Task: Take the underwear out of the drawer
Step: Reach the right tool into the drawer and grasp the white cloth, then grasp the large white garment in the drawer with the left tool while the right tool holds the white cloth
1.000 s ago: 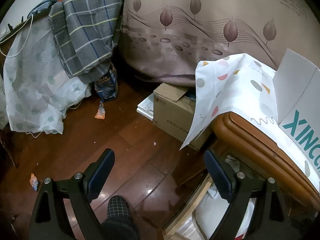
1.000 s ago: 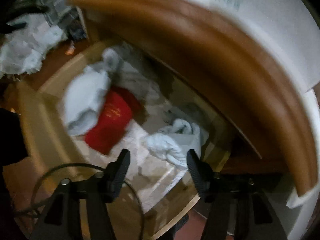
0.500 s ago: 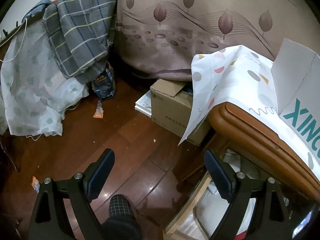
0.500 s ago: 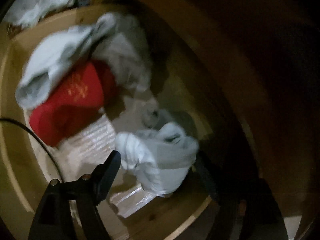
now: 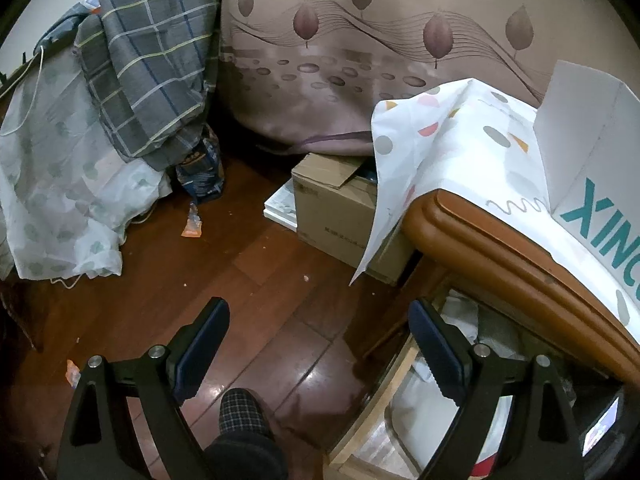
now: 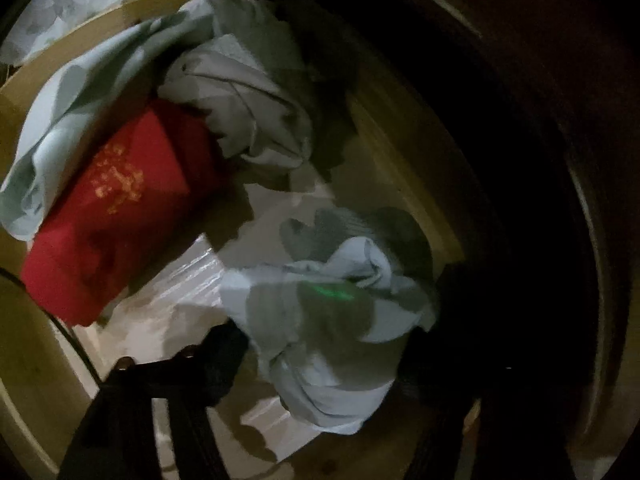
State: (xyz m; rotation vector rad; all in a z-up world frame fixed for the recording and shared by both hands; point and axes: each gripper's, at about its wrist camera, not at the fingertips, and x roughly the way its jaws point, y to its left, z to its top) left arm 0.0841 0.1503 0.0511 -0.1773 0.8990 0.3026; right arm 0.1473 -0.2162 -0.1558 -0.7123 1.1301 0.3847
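Right gripper [image 6: 320, 352], sunk deeper into the drawer [image 6: 36, 364] than a second ago; its jaws have just been closing around the pale underwear [image 6: 332, 320] bunched near the front, grip seemingly taken. Red cloth [image 6: 112, 216] lies left. Left gripper [image 5: 316, 354] hangs open over floor [image 5: 248, 276].

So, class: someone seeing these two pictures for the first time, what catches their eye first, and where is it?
The red folded item with gold print stands out, lying at the left of the open wooden drawer among pale clothes. Nearer the camera, the right gripper has its jaws around a crumpled pale garment, having just been closing. In the other view, the left gripper hangs open over the dark wooden floor.
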